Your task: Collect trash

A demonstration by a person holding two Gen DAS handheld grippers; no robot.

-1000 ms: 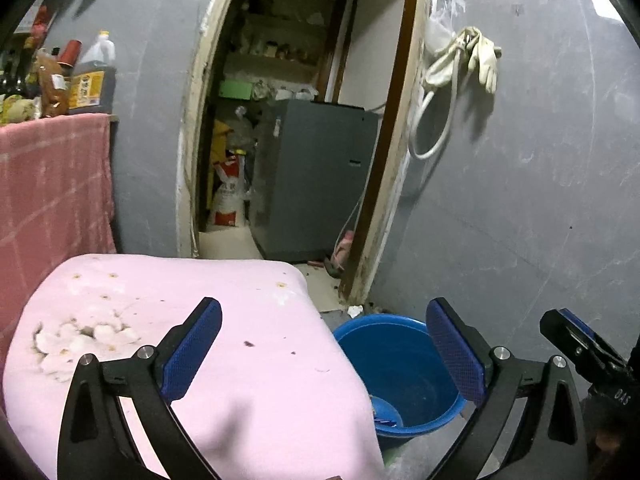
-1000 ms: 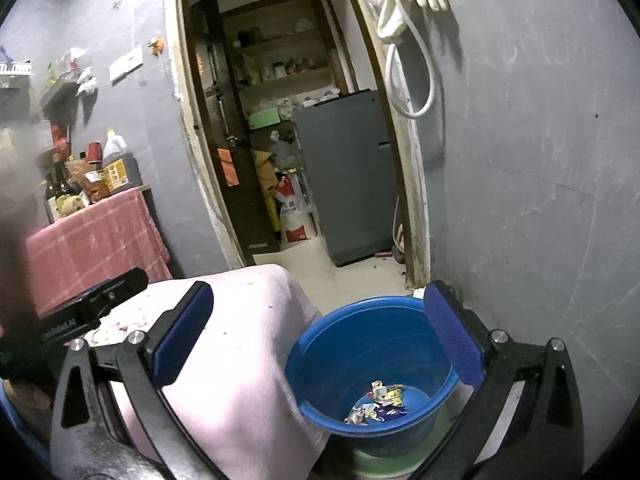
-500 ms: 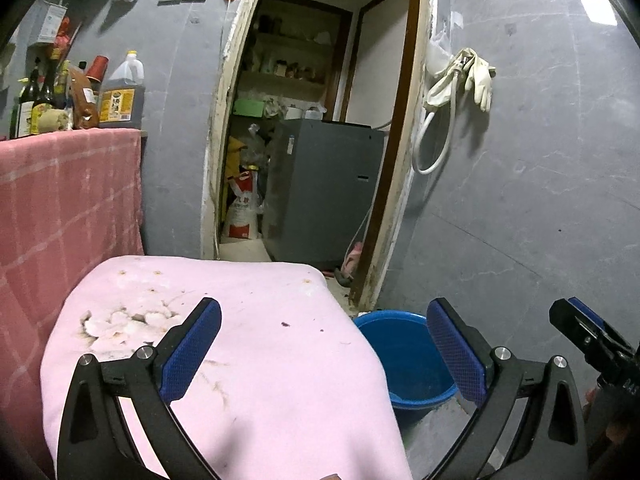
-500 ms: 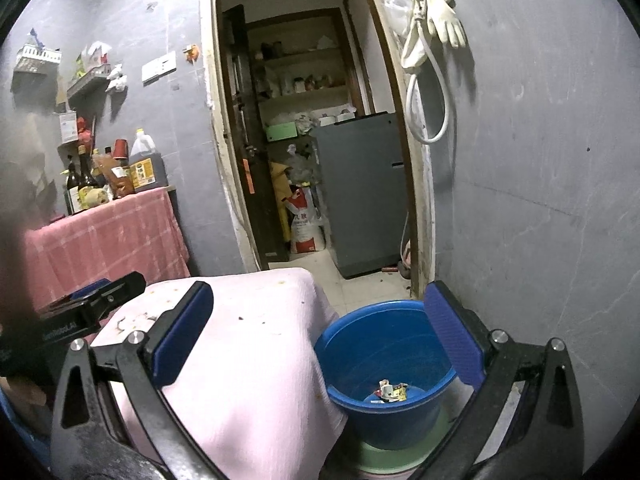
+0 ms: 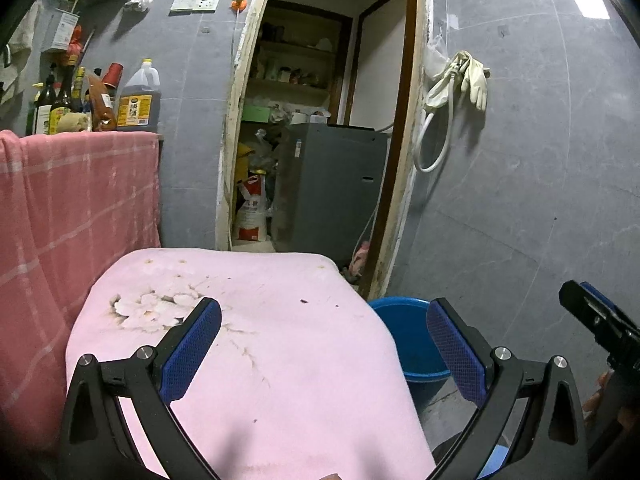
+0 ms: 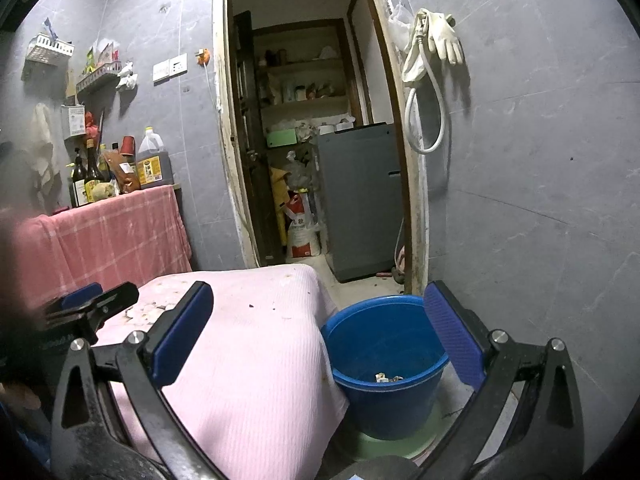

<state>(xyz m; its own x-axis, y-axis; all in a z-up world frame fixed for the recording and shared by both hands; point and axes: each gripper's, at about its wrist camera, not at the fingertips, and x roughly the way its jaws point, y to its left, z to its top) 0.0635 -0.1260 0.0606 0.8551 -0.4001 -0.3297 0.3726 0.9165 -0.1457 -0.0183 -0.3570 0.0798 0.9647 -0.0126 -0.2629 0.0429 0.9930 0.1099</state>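
Both views have drawn back and up from the blue bucket [image 6: 384,364], which now sits lower and smaller.

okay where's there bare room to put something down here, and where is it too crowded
Free: the pink cloth top, bare between the pink checked cloth and the blue bucket, apart from stains and specks. Crowded: the shelf with bottles above the checked cloth, and the doorway floor beside the grey appliance, packed with sacks.

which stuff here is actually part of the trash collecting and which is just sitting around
Part of the job:
- blue bucket on the floor beside the table
- trash scraps in its bottom
- pink-covered table, only crumbs visible
- left gripper and right gripper, both open and empty

Just lying about:
- bottles on the checked cloth
- rubber gloves and hose on the wall
- grey appliance through the doorway
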